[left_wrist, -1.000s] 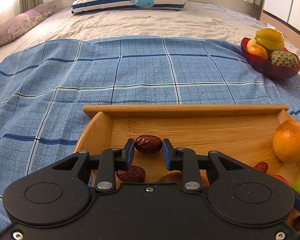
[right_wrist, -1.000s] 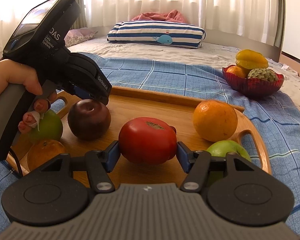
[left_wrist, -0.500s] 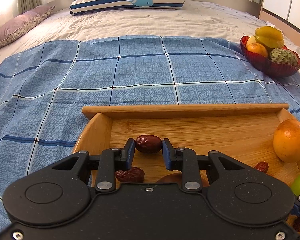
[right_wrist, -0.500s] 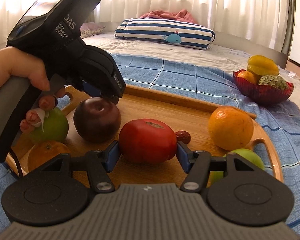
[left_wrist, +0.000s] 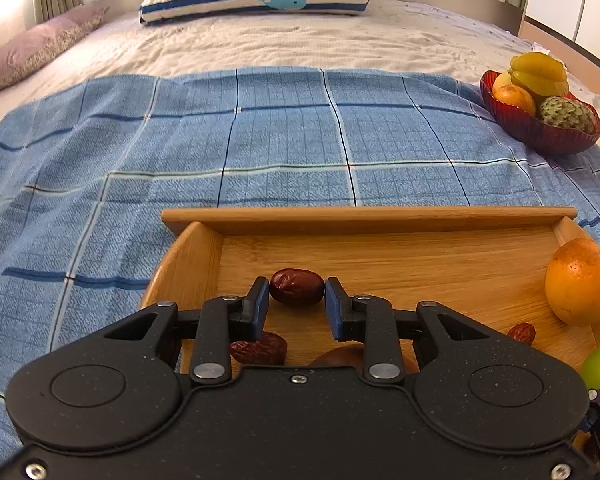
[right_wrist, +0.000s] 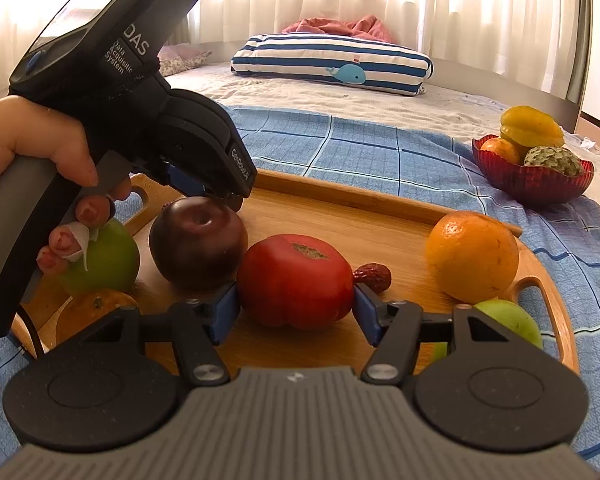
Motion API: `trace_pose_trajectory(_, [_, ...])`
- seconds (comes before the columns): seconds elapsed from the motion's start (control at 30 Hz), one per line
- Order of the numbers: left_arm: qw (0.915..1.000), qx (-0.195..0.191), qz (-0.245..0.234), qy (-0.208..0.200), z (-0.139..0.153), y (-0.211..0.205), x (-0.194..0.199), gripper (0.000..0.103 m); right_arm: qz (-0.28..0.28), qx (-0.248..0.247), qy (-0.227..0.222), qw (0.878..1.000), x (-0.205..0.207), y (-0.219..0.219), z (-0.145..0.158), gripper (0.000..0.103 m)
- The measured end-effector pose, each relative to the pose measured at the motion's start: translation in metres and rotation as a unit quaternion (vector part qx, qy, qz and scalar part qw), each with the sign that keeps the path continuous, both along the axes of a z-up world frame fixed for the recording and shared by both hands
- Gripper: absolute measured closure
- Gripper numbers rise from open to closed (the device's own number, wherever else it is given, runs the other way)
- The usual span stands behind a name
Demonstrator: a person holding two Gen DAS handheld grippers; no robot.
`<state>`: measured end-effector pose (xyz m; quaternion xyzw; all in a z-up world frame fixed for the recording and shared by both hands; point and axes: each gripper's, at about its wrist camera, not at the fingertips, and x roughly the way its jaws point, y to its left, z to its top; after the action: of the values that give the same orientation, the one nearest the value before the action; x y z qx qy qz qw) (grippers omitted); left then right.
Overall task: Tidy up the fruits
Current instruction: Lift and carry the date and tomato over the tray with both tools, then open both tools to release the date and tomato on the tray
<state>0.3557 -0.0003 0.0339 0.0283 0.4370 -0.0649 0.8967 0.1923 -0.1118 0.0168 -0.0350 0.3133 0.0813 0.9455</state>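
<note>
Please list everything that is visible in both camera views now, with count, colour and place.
tray: one, wooden, on blanket
blanket: one, blue checked, on bed
dates: three, dark red; two lying on tray, one gripped
tomato: one, red, tray middle
plum: one, dark purple, beside tomato
oranges: two, on tray
apples: two, green, on tray
bowl: one, red, far right, holding fruit
pillow: one, striped, far end
left gripper: shut on a date
right gripper: pads touching tomato; jaws just opened slightly
hand: holds left gripper
</note>
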Motion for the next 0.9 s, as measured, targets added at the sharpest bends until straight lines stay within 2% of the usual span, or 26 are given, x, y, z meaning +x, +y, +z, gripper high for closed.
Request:
trace_pose_trajectory(0.3, [0.9999,0.01,-0.004,-0.004,0.001,-0.003,-0.003,0.074,0.003,0.012,-0.001,1.0,-0.006,0.0,0.002,0.021])
trace_pose_trajectory(0.5, [0.9997,0.019,-0.004,-0.016,0.003,-0.002,-0.01,0.063,0.002,0.019,-0.009,1.0,-0.016,-0.004,0.009,0.018])
trace_pose_trajectory(0.7, [0.9997,0.005,0.0,-0.026,0.01,0.005,-0.021,0.054,-0.002,0.02,-0.021,1.0,-0.026,-0.012,0.015,0.016])
trace_pose_trajectory(0.9, [0.9987,0.007,-0.009,-0.049,0.023,0.007,-0.04,0.043,-0.013,0.028,-0.037,0.999,-0.034,-0.021,0.024,0.014])
